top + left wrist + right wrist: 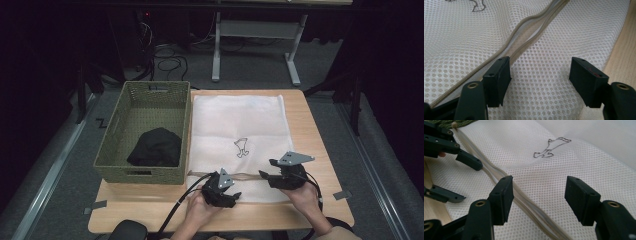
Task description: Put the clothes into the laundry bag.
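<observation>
Lying flat on the bench (320, 150), the mesh bag (240, 127) sits just right of a basket (112, 130). Left claw (236, 198) and right claw (264, 172) both gape wide, empty, over the bag's zipper (534, 30) at its near edge.

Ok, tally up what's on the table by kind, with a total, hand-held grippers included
White mesh laundry bag with a beige zipper: 1
Green woven rectangular basket: 1
Black folded cloth in the basket: 1
Black two-jaw grippers, left and right, both open: 2
Total: 5
</observation>
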